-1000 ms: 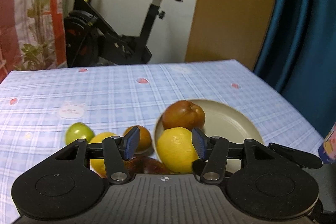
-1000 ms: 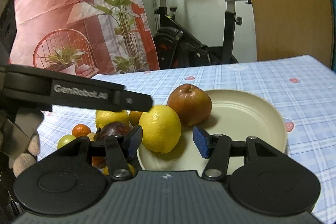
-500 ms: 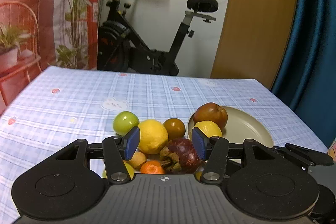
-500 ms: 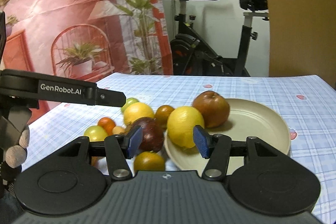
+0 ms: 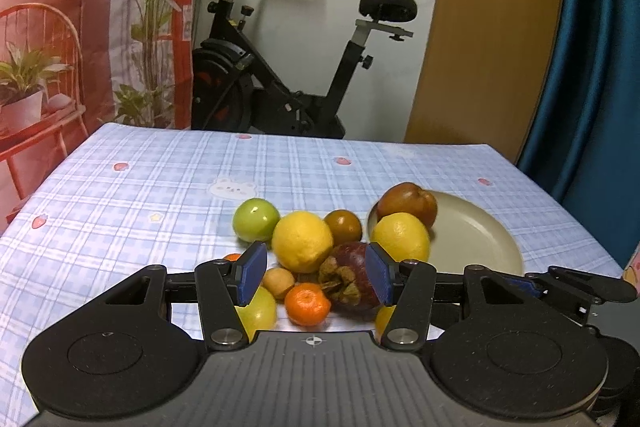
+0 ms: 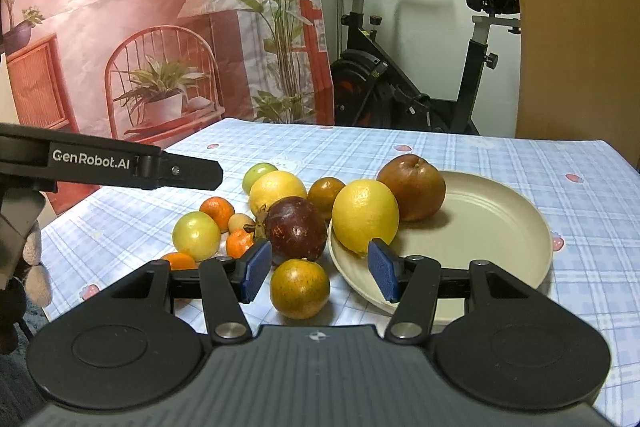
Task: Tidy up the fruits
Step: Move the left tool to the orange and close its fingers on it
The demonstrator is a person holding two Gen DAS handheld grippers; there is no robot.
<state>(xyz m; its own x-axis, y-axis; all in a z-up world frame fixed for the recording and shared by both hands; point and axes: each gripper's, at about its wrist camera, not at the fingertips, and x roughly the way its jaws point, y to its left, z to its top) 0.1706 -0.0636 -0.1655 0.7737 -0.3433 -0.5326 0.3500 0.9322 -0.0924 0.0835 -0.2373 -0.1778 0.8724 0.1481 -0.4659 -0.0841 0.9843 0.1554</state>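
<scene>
Here, both grippers' fingers spread, empty, brown-orange fruit (image 6: 299, 288) clear only in right view, plate (image 6: 500, 211) beside.

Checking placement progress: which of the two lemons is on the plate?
The lemon touching the brown apple, on the plate edge. The other lemon lies on the tablecloth.

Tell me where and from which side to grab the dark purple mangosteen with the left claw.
Grip the mangosteen across its round middle, coming from above, pads on its left and right flanks. The lemon behind, the small orange at its left and the plate on its right crowd a level approach. Its leafy cap points sideways, so avoid pinching there. The left claw is open.
</scene>
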